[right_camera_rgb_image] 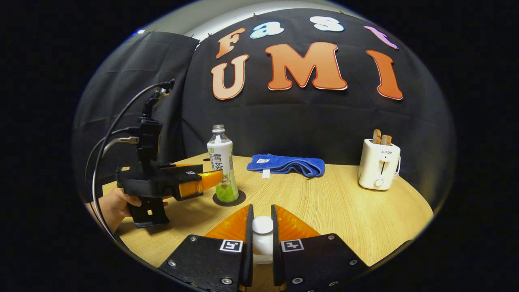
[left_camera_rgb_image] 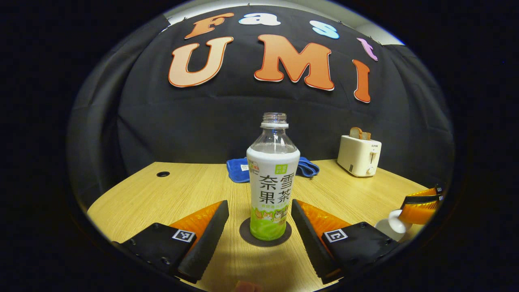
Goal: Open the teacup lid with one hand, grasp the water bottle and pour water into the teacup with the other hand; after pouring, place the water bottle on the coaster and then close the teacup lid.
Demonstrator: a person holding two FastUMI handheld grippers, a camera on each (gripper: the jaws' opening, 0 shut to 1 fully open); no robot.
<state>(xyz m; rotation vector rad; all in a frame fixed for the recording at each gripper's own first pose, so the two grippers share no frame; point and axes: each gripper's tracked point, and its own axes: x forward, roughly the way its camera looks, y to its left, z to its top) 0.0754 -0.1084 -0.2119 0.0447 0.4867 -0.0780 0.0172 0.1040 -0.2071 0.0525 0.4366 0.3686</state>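
The water bottle (left_camera_rgb_image: 273, 178) stands upright on the dark coaster (left_camera_rgb_image: 265, 238), without cap, and the left gripper (left_camera_rgb_image: 259, 227) has its fingers spread on both sides of it, not touching. The right gripper (right_camera_rgb_image: 262, 231) is closed on the white knob of the teacup lid (right_camera_rgb_image: 262, 227); the teacup itself is hidden under the fingers.

The risks, judged from here:
- If the left gripper moves sideways, one finger may knock the open bottle, and water could spill on the table (right_camera_rgb_image: 332, 202).
- The knob is small and smooth, so the lid may slip or come down tilted on the cup.
- The two grippers are near each other and may collide.
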